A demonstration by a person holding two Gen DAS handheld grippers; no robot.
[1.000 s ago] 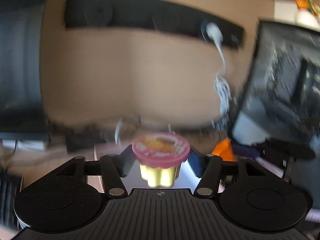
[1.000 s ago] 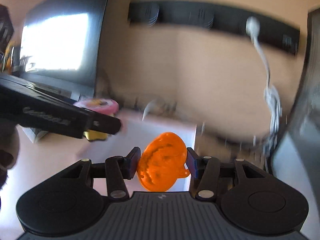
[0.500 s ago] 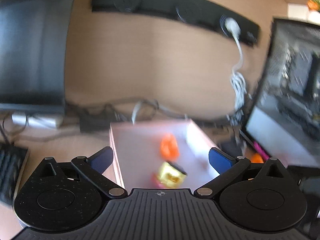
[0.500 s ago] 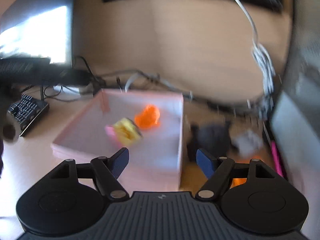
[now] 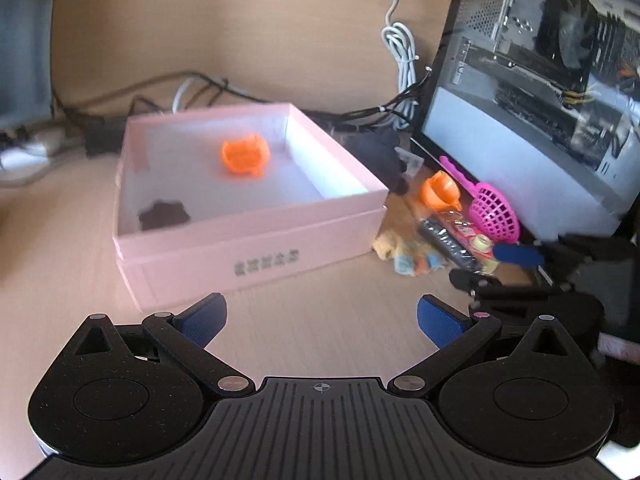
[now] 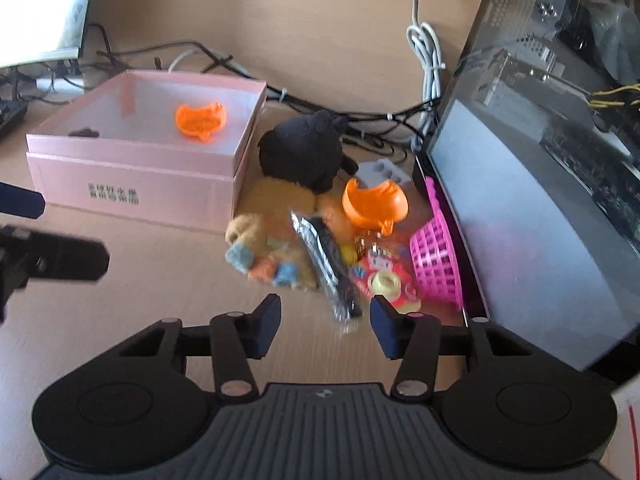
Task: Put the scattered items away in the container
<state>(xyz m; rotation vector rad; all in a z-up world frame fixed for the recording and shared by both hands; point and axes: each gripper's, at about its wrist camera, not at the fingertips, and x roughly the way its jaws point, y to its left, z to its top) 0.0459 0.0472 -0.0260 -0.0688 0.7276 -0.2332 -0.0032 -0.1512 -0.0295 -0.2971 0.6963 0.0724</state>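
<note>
Left gripper (image 5: 322, 318): jaws fully apart, nothing between them, angled downward. Right gripper (image 6: 325, 322): jaws closing, pads pressing nothing, likewise angled downward.

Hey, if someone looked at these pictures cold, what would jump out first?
Likely the pink box on the wooden desk, with an orange pumpkin-shaped toy inside. Next, the jumble right of it beside the computer case: a second orange toy, a pink scoop, a black plush.

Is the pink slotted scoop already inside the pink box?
No, the pink slotted scoop lies on the desk beside the computer case, outside the pink box.
</note>
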